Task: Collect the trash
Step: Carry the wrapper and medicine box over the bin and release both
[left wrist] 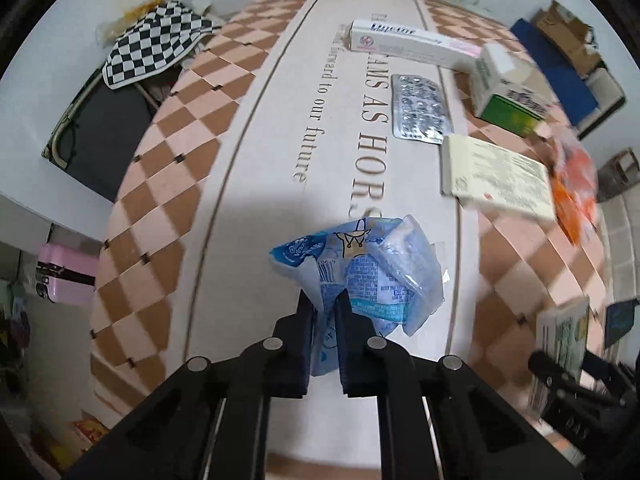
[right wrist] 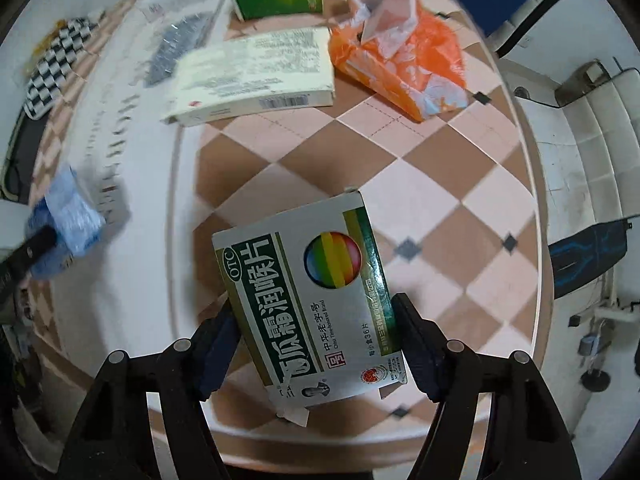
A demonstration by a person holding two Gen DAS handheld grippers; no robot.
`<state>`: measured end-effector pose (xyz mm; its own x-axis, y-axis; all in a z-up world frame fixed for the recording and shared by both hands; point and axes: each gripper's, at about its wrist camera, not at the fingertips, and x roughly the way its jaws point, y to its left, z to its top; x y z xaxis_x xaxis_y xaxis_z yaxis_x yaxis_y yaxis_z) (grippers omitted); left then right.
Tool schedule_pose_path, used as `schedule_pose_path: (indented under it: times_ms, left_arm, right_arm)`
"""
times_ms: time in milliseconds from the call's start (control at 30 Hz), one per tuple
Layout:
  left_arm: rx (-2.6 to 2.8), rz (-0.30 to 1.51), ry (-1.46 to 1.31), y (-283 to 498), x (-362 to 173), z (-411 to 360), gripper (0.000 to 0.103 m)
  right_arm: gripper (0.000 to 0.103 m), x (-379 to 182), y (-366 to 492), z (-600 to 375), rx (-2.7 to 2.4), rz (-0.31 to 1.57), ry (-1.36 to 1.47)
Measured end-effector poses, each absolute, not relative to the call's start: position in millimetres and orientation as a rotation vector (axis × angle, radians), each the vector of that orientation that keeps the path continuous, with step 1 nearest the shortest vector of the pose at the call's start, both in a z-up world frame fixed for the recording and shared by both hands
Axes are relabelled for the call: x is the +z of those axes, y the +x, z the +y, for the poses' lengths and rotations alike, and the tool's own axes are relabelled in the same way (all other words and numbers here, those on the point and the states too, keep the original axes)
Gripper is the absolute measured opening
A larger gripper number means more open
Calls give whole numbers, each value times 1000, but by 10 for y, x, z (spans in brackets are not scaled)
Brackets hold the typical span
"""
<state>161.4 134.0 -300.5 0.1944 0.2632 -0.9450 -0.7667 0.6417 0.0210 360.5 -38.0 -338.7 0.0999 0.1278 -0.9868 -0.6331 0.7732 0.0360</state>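
Note:
My left gripper (left wrist: 323, 300) is shut on a crumpled blue plastic wrapper (left wrist: 372, 272) and holds it above the checkered tablecloth (left wrist: 168, 160). The wrapper also shows blurred at the left of the right wrist view (right wrist: 68, 220). My right gripper (right wrist: 312, 312) is shut on a green and white medicine box (right wrist: 308, 296) with a rainbow circle, held above the table. That box shows at the right edge of the left wrist view (left wrist: 560, 344).
On the table lie a long white box (left wrist: 412, 44), a silver blister pack (left wrist: 418, 108), a green and white carton (left wrist: 508, 88), a cream flat box (right wrist: 256, 76) and an orange tissue pack (right wrist: 404, 60). A checkered cloth (left wrist: 156, 44) lies off the table's left.

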Motion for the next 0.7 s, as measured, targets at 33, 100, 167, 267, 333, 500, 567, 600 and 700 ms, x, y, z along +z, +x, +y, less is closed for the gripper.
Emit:
schedule_pose_path:
  times_ms: [33,100,167,267,333,500,567,600,700]
  left_arm:
    - [762,1148,-506,1502,-2930,1261,7]
    - [749,1128,-494,1289,-2800,1167,8]
    - [721,1110,-478,1012,-2696,1037,7]
    - [673,1094,-461,622,-2608,802,7]
    - [635,1092,-462,336,-2614,608,7]
    - [559,1150,-497,-193,-2884,258,7]
    - [542,1183,-519,-347,-3061,162,7]
    - [539,1199,-527,-412,-3159,123,7]
    - [524,1259,-555,-544,-3584,34,7]
  right_arm:
    - [75,-3335,3542,-407,597,1352,-443]
    - [75,-3220,3322,-587,609,1316,-415]
    - [74,-3105,3018,-696,615,1294,-387]
    - [74,-2864,2434,-730,613,1288,-343]
    - [74,-2798,2035,-893,613,1291,-307]
    - [74,-2876,1108,-1376,602,1358,-238]
    - [74,-3031,898,-1478,596,1394,-237]
    - [74,-3145,782,-1533,588,1417,-237]
    - [74,-3540,573,-1635,566,1478,-243]
